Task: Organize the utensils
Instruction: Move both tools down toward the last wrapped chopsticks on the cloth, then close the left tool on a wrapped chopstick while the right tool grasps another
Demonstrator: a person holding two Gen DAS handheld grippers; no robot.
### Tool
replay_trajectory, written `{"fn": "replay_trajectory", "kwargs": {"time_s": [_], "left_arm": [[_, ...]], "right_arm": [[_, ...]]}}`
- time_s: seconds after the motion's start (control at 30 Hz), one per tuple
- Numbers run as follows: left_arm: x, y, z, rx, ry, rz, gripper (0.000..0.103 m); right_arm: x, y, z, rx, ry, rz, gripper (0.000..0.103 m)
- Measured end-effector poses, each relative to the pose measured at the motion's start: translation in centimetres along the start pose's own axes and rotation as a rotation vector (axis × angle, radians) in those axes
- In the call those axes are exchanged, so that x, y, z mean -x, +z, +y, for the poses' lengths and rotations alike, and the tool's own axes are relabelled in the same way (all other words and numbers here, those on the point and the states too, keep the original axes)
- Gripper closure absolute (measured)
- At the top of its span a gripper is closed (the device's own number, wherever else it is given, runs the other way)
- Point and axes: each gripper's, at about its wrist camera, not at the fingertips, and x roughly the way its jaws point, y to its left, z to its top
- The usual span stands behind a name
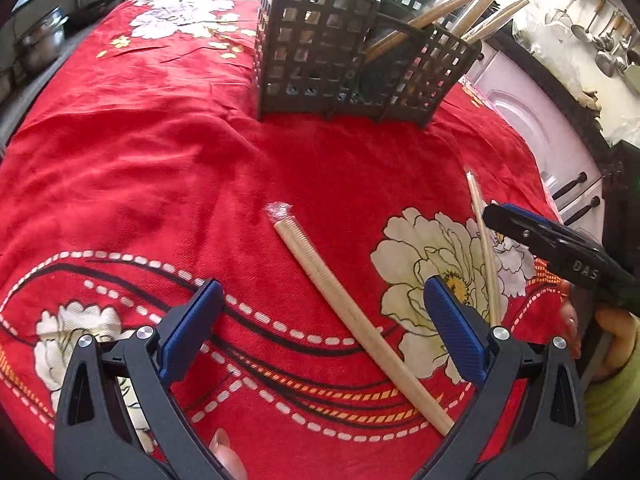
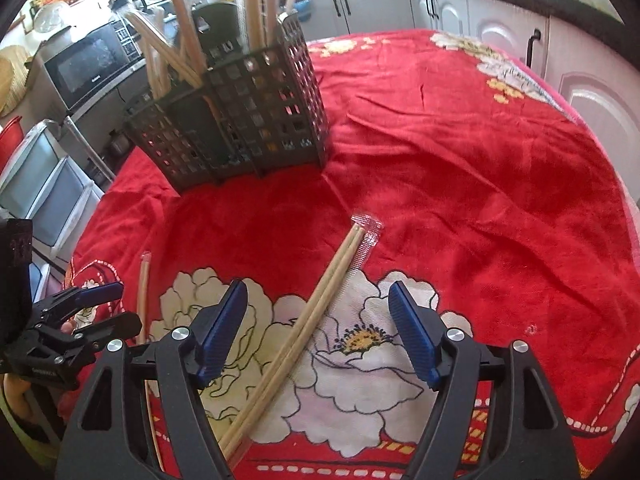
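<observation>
A dark grid utensil holder (image 1: 352, 60) stands at the far side of the red flowered cloth and holds several wrapped chopstick pairs; it also shows in the right wrist view (image 2: 240, 116). One wrapped pair (image 1: 360, 320) lies on the cloth between the open jaws of my left gripper (image 1: 324, 312). A second wrapped pair (image 1: 484, 248) lies to its right, beside my right gripper (image 1: 520, 228). In the right wrist view my right gripper (image 2: 318, 320) is open over a wrapped pair (image 2: 304, 328). The other pair (image 2: 142, 304) lies next to my left gripper (image 2: 104, 304).
The table's red cloth (image 1: 160, 160) is wrinkled. White cabinets (image 2: 500, 20) and a counter stand behind. A microwave (image 2: 92, 64) and storage bins (image 2: 40, 184) are off the table's left in the right wrist view. Hanging ladles (image 1: 600, 40) line the wall.
</observation>
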Motion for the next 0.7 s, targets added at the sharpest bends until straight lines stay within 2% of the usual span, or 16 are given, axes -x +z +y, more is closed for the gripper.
{"fn": "replay_trajectory", "kwargs": {"time_s": [0.07,0.2,0.33,0.57,0.7], "left_arm": [[-0.2,0.2,-0.2,0.001,-0.024,0.003,0.012],[-1.2,1.0,-0.9,-0.037,0.009,0.007,0.015],[-2.1,1.8,-1.2,-0.051,0.043,-0.020,0.030],[-2.7,2.4,-1.6,-0.094,0.139,-0.052,0.059],[-2.4,2.6,-0.9,-0.098,0.145,-0.068,0.073]], "right_arm": [[-0.6,0.2,-0.3,-0.011,-0.003,0.018,0.032],[-1.6,1.3,-0.6,-0.023,-0.007,0.033,0.033],[-2.8,2.4,-0.4,0.000,-0.052,0.052,0.038],[-4.2,3.3,0.8,0.049,-0.155,0.054,0.065],[-4.2,3.4,0.9,0.059,-0.145,0.048,0.083]]}}
